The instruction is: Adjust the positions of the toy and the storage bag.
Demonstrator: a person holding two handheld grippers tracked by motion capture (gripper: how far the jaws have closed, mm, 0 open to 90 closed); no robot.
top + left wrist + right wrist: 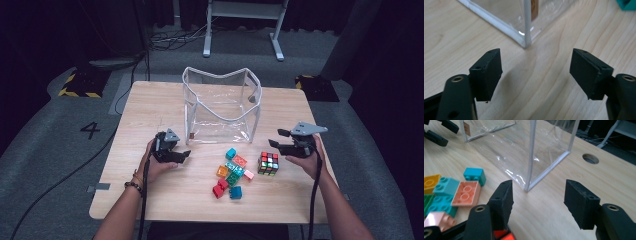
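A clear plastic bag (221, 107) with white edging stands open at the table's middle back. In front of it lie several toy bricks (231, 170) in teal, orange, pink, green and red, and a colour puzzle cube (268, 163) to their right. My left gripper (186, 154) rests left of the bricks, open, with bare wood between its pads (488, 72); the bag's near corner (526, 41) is just ahead. My right gripper (276, 139) hovers right of the cube, open and empty, facing the bag's corner (529, 186) with bricks (465, 192) at its left.
The wooden table (155, 107) has a round cable hole (590, 158) beyond the bag. A desk frame (244, 25) and cables stand on the grey floor behind. The left gripper's jaws (439, 132) show at the top left of the right gripper view.
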